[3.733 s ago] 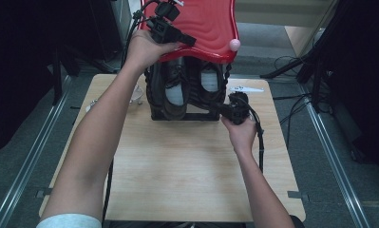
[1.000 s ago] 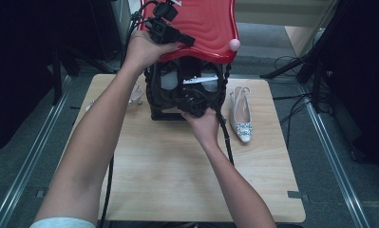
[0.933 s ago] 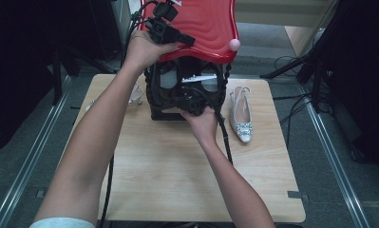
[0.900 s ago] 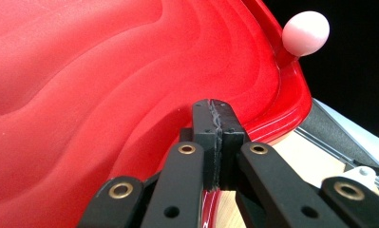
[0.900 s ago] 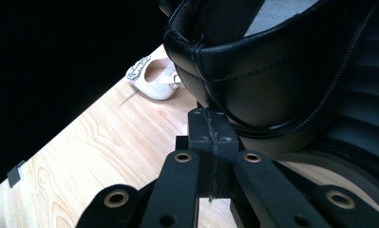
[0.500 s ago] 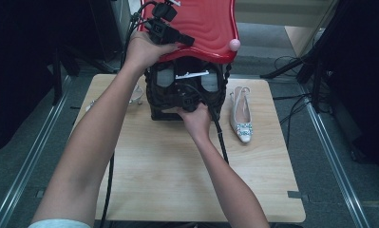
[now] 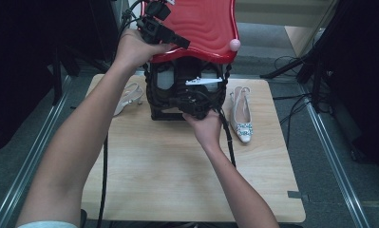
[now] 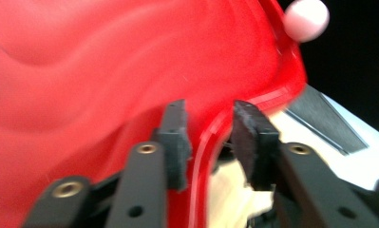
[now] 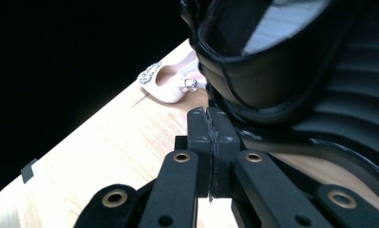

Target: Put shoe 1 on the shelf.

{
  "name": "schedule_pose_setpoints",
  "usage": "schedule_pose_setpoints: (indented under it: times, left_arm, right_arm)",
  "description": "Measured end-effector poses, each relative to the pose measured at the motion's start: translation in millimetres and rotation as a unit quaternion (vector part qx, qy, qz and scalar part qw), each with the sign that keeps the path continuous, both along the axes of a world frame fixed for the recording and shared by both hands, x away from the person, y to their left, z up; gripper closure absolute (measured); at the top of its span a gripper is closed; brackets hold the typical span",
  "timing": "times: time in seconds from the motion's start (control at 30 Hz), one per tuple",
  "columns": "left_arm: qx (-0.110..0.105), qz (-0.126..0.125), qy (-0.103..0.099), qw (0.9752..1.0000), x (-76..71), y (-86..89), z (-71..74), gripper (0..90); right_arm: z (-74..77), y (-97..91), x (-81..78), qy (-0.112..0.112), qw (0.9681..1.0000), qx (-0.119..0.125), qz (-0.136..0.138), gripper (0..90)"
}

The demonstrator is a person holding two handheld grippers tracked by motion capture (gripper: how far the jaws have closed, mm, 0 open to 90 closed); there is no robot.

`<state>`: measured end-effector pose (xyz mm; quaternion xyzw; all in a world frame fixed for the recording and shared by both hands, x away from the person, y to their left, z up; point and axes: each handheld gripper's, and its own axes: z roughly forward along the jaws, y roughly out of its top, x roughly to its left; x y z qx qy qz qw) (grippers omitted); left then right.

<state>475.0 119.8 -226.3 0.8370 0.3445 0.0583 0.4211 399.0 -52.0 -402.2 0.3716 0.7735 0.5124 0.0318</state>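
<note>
The red glossy plastic lid [image 7: 196,26] with a wavy surface stands raised at the twelve o'clock edge of the light wooden table [image 7: 177,180], tilted up over the black box-like case [image 7: 184,92] beneath it. A small pale pink round knob [image 7: 234,44] sits at the lid's three o'clock corner. In the left gripper view the lid's rim [image 8: 211,142] runs between the two black pads, which stand apart on either side of it without pressing it; the left gripper [image 7: 165,35] has just been opening its jaws, so it is parted around the rim rather than clamped on it. In the high view the left hand [image 7: 135,47] holds that gripper at the lid's nine o'clock edge.

The right gripper [image 9: 209,128] has its jaws pressed flat together with nothing between them. In its own view the tips sit just under the curved black leather shoe [image 9: 272,61] that rests in the case. In the high view the right hand [image 7: 206,128] is at the six o'clock side of the case, at its open front.

A pale cream slingback shoe with a jewelled toe [image 7: 241,114] lies flat on the table at the three o'clock side of the case, toe towards six o'clock. A second pale shoe [image 7: 127,97] lies at the nine o'clock side, partly hidden by the left forearm.
</note>
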Motion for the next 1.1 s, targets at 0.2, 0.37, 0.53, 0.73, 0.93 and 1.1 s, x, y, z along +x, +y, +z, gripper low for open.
schedule_pose_setpoints:
  times: [0.2,0.37,0.53,0.73,0.93,1.1]
  left_arm:
    - [-0.021,0.001,-0.018,0.9996,-19.5,17.3,-5.9,56.2]
    - [-0.025,0.001,-0.024,0.9994,-28.9,30.2,-9.5,54.0]
    - [-0.030,0.005,-0.031,0.9991,-39.5,39.4,-7.9,50.0]
    - [-0.024,-0.003,-0.027,0.9993,-50.3,50.2,-5.1,49.9]
    - [-0.014,-0.014,-0.028,0.9994,-67.2,51.5,-13.7,46.0]
    - [-0.029,-0.011,-0.013,0.9994,-79.8,56.6,-31.4,42.9]
  right_arm:
    - [-7.7,-19.0,-12.1,0.011,0.9999,0.003,-0.006,87.4]
    - [-14.4,-27.7,-19.3,0.017,0.9998,-0.011,0.000,87.3]
    - [-21.2,-34.6,-28.7,0.011,0.9997,-0.019,0.006,78.9]
    - [-26.6,-44.5,-38.3,0.017,0.9996,-0.018,0.013,71.1]
    - [-31.2,-56.9,-48.6,0.015,0.9997,-0.015,0.013,64.8]
    - [-36.4,-66.4,-55.8,0.005,0.9997,-0.005,0.023,50.5]
